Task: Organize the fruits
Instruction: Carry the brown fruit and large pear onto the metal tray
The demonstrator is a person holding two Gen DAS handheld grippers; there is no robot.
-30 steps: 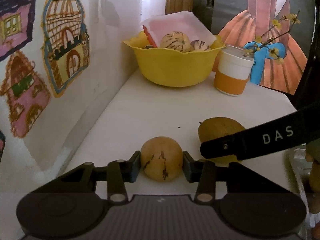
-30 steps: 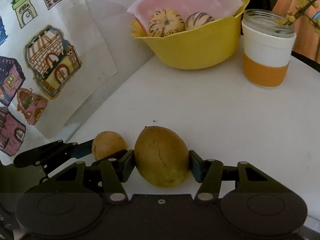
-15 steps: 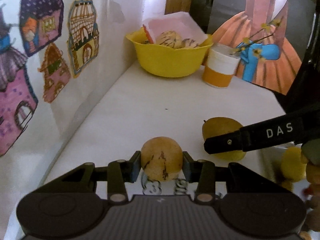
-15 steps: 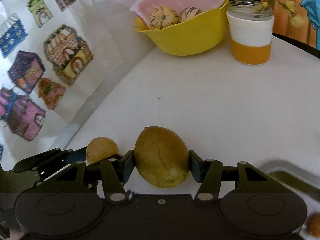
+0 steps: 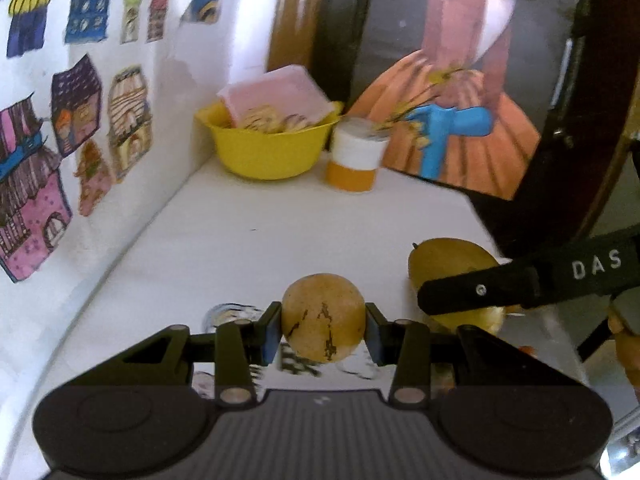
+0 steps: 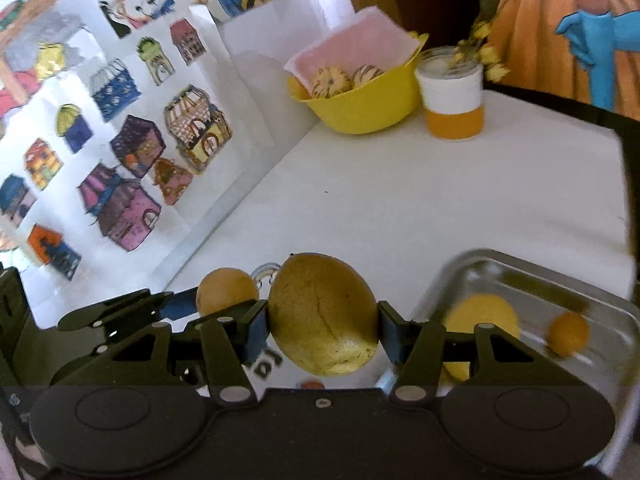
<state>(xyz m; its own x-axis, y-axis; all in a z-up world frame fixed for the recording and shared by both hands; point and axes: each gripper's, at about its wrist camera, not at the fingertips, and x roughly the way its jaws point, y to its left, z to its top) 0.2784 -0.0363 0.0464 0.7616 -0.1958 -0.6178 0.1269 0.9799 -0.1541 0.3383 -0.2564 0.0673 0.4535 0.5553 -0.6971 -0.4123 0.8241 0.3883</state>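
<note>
My left gripper (image 5: 323, 326) is shut on a small round tan fruit (image 5: 323, 316) with dark cracks, held above the white table. My right gripper (image 6: 322, 326) is shut on a larger yellow-green mango (image 6: 322, 314). In the left wrist view the mango (image 5: 448, 260) shows at right, behind the right gripper's black finger (image 5: 480, 290). In the right wrist view the small round fruit (image 6: 226, 290) sits just left of the mango. A metal tray (image 6: 520, 276) at lower right holds a yellow fruit (image 6: 480, 312) and a small orange fruit (image 6: 568, 334).
A yellow bowl (image 5: 266, 152) with striped fruits and a pink sheet stands at the table's far end, beside a white and orange jar (image 5: 356, 160) with yellow flowers. A wall with house drawings (image 6: 132, 148) runs along the left. A painted picture (image 5: 452, 120) leans behind.
Both grippers have risen and pulled back from the bowl with their fruits still held. The metal tray with its fruits has come into the right wrist view.
</note>
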